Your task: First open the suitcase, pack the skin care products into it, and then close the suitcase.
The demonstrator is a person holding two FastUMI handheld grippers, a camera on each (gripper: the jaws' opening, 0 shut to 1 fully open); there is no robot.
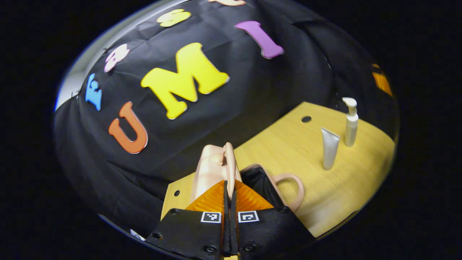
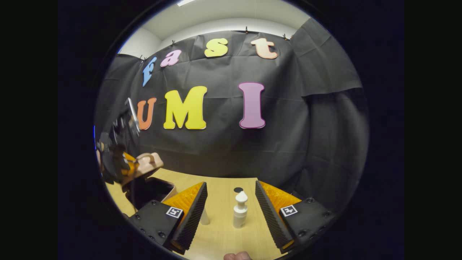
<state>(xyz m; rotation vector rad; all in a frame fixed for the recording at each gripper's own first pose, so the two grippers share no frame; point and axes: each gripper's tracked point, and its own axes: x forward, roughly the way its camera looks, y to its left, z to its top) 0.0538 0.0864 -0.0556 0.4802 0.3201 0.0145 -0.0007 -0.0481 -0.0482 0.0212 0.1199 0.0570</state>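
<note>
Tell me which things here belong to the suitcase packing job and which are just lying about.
Belongs to the job:
- small beige hard-shell suitcase, lid raised
- white pump bottle
- pale grey squeeze tube, standing on its cap
- left gripper, fingers closed at the lid's edge
- right gripper, open

Just there:
- yellow wooden table
- black cable hole

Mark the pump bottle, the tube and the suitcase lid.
pump bottle (image 2: 240, 216), right gripper view, on its body.
tube (image 1: 330, 148), left gripper view, mid-body.
suitcase lid (image 1: 211, 169), left gripper view, on its pink outer shell.
</note>
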